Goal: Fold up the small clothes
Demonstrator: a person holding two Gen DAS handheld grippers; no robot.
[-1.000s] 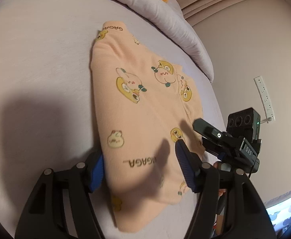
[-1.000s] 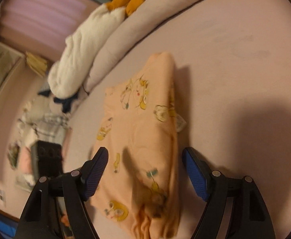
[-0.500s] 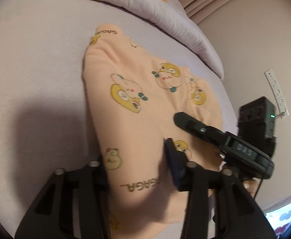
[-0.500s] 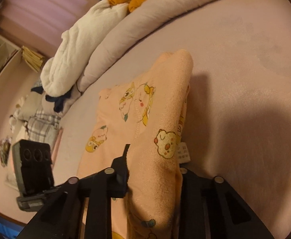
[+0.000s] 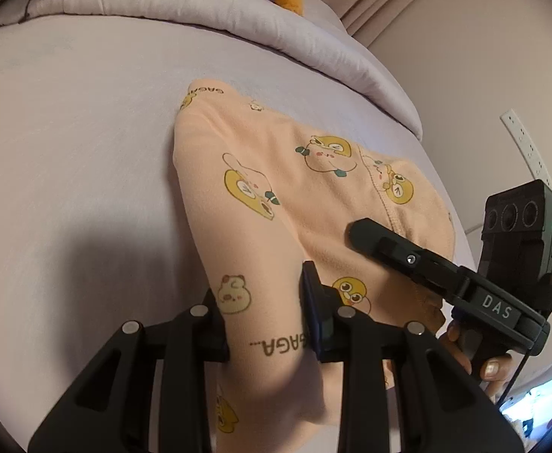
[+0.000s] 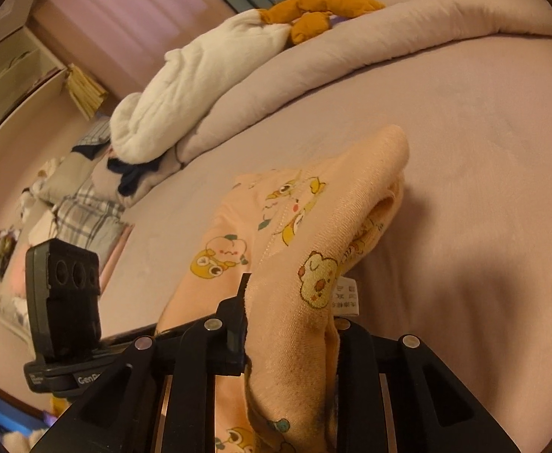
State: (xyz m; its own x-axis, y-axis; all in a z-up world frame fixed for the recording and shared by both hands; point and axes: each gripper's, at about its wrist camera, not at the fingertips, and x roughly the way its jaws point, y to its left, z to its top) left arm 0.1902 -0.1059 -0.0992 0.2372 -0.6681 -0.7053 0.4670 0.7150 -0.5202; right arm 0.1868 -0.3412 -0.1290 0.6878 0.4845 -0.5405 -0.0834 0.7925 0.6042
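A small peach garment [image 5: 276, 196] printed with yellow cartoon animals lies folded lengthwise on the lilac bed sheet [image 5: 68, 132]. My left gripper [image 5: 264, 324] is shut on its near left edge and lifts that edge off the sheet. My right gripper [image 6: 291, 324] is shut on the near right edge of the garment [image 6: 313, 245], where a white care label hangs out. The right gripper's body also shows in the left wrist view [image 5: 446, 279], lying over the garment. The far end of the garment rests on the sheet.
A rolled lilac duvet [image 6: 351, 53] runs along the far side of the bed, with a white blanket [image 6: 185, 90] and an orange plush toy [image 6: 317, 7] on it. A pile of clothes [image 6: 79, 204] lies at the left bed end. A wall with a power strip [image 5: 525, 143] is on the right.
Both grippers were open and astride the garment's near end. They have shut on its two near edges and raised them, so the fabric now bunches up between the fingers.
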